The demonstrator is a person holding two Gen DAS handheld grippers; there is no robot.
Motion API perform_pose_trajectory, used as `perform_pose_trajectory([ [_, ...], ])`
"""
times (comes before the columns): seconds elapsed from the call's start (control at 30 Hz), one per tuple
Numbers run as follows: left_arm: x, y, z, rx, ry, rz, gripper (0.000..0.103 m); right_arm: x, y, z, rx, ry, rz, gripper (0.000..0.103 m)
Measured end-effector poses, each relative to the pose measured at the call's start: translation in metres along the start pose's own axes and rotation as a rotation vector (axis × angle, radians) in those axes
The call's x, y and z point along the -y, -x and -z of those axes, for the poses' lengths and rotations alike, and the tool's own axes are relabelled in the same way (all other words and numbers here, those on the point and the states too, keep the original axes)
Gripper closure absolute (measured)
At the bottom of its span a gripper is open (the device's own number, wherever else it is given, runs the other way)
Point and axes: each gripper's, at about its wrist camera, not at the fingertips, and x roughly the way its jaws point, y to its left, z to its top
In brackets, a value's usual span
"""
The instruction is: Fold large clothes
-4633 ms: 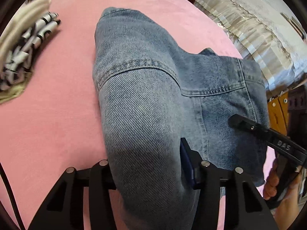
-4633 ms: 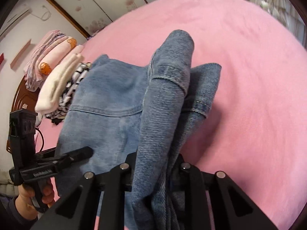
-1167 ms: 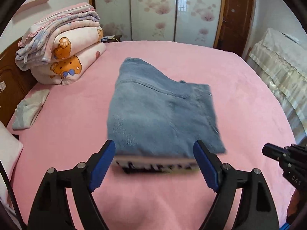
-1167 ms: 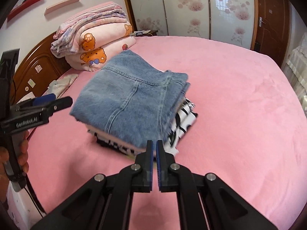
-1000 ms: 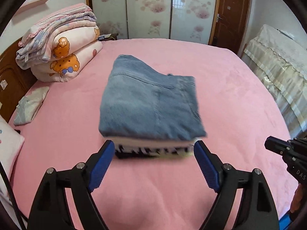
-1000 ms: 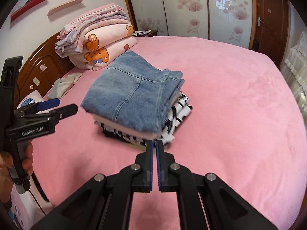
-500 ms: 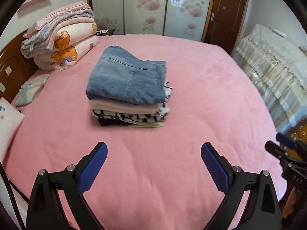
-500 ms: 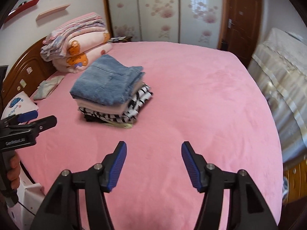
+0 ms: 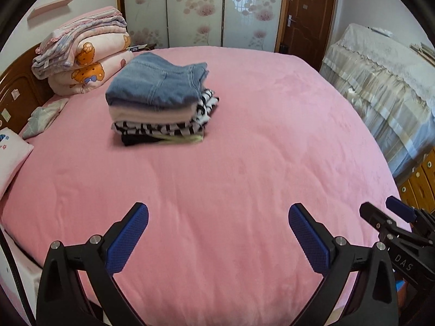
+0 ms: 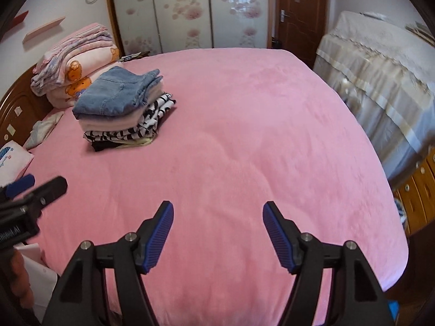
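Folded blue jeans [image 9: 157, 82] lie on top of a stack of folded clothes [image 9: 160, 119] on the pink bed [image 9: 231, 163]. The jeans [image 10: 117, 92] and the stack [image 10: 122, 127] also show at far left in the right wrist view. My left gripper [image 9: 217, 225] is open and empty, well back from the stack over the near part of the bed. My right gripper [image 10: 217, 220] is open and empty, also far from the stack. Each gripper shows at the edge of the other's view.
Folded quilts [image 9: 81, 54] and a wooden headboard [image 9: 16, 95] stand at the left. A pillow [image 9: 11, 157] lies at the near left. A lace-covered piece of furniture [image 9: 380, 87] and wooden drawers [image 9: 418, 182] stand right of the bed. A door [image 9: 307, 13] is behind.
The jeans were set on the stack and released. Both grippers have pulled back from it toward the bed's near edge, and the right gripper has opened.
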Motion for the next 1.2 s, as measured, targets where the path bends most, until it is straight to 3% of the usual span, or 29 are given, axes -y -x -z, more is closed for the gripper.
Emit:
perform_pose_trajectory([
  [0.37,0.028,0.017,0.045,-0.005,-0.045,-0.065,0.001,-0.006,0.022,0.034,0.043,-0.012,-0.032,0.034],
  [1.2,0.031,0.005,0.055,-0.076,-0.039,-0.073,0.001,0.001,0.015,0.054,0.023,-0.044,-0.024,0.034],
])
